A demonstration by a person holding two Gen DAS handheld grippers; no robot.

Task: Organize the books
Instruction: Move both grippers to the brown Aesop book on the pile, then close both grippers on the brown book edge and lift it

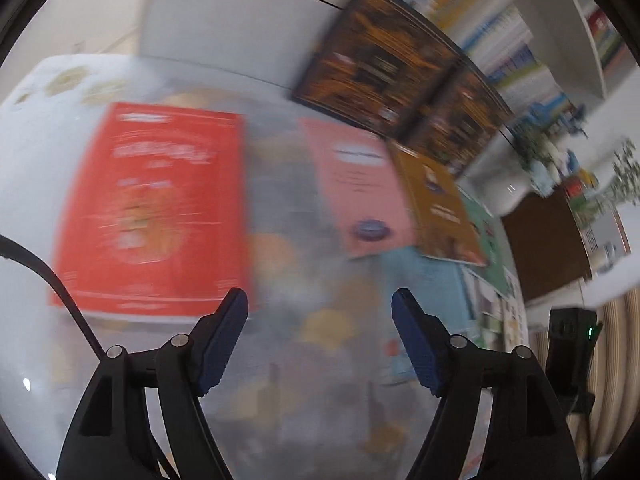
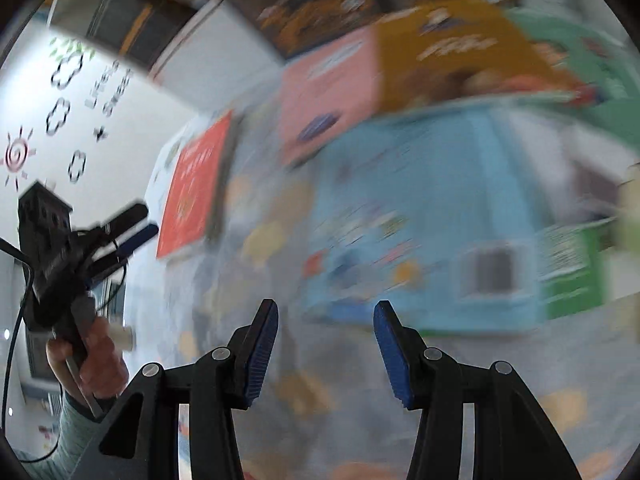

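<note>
Both views are motion-blurred. A red book (image 1: 152, 208) lies flat on the patterned table, just beyond my left gripper (image 1: 320, 300), which is open with nothing between its blue pads. Right of it lie a pink book (image 1: 360, 188), a mustard book (image 1: 440, 208) and a light blue book (image 1: 432, 280). My right gripper (image 2: 326, 312) is open and empty above the near edge of the light blue book (image 2: 420, 220). The pink book (image 2: 328, 96), mustard book (image 2: 460, 52), green book (image 2: 592, 76) and red book (image 2: 196, 188) show behind it. The left gripper (image 2: 140, 224) appears at the left, held by a hand.
Two dark, orange-patterned books (image 1: 384, 60) lie at the table's far side. A white shelf (image 1: 512, 32) with rows of books stands at the upper right. A brown cabinet (image 1: 544, 244) and potted plants (image 1: 552, 160) are at the right. A white wall with drawings (image 2: 60, 112) is on the left.
</note>
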